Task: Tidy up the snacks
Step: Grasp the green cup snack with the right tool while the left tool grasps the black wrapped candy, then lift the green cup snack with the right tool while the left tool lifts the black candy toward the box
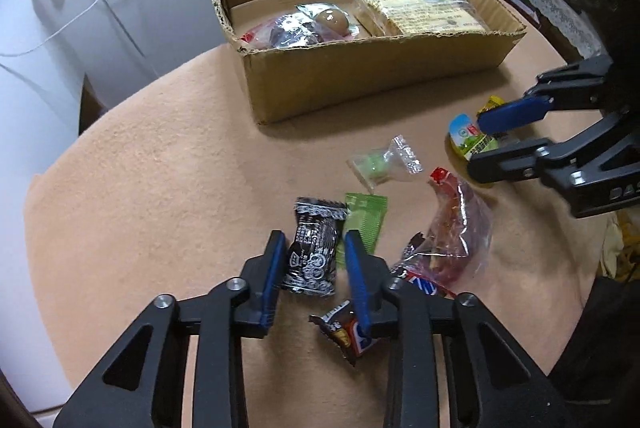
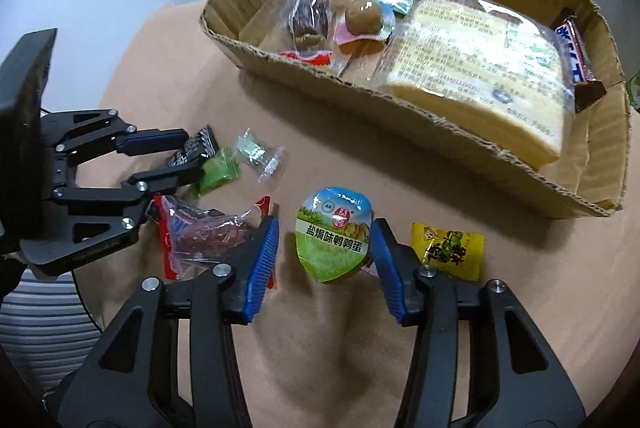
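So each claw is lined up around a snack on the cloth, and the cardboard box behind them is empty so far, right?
Not quite: the cardboard box is not empty. The right wrist view shows a big bag of biscuits, a packed egg, a chocolate bar and other packets in it. The rest holds: the left gripper has its jaws around a black packet, the right gripper around a green-lidded cup.

Black-and-silver candy wrapper point(image 1: 313, 248) flat on tan cloth, green-lidded egg cup point(image 2: 333, 239) nearby, cardboard box point(image 2: 420, 100) holding snacks

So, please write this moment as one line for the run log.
left gripper: open around black-and-white candy | right gripper: open around green-lidded egg cup | cardboard box: partly filled
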Demonstrator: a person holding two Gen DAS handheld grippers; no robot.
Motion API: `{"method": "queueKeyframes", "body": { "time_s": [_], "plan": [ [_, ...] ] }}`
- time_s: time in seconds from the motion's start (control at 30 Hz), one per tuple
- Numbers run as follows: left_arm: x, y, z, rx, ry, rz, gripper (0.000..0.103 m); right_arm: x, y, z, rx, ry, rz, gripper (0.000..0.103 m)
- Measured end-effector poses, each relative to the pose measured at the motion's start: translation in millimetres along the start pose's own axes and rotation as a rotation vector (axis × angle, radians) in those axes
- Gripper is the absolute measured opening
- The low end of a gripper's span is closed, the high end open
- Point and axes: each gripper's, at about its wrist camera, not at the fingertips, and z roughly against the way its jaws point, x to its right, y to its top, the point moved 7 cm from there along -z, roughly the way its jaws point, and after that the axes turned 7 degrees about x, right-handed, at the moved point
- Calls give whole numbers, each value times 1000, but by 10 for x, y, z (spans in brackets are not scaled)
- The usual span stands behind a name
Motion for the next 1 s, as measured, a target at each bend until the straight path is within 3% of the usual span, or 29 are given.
{"method": "queueKeyframes", "body": {
  "time_s": [0.1,0.6,1.0],
  "plan": [
    [-38,-27,30,10,-7,30,24,-16,-25,-52,-12,-4,2,35],
    [-75,-35,149,62,21,153,22,16,-95,140,31,16,-3,33],
    [-133,221,640,210,13,300,22,145,-19,808,135,26,-28,33]
  ]
}}
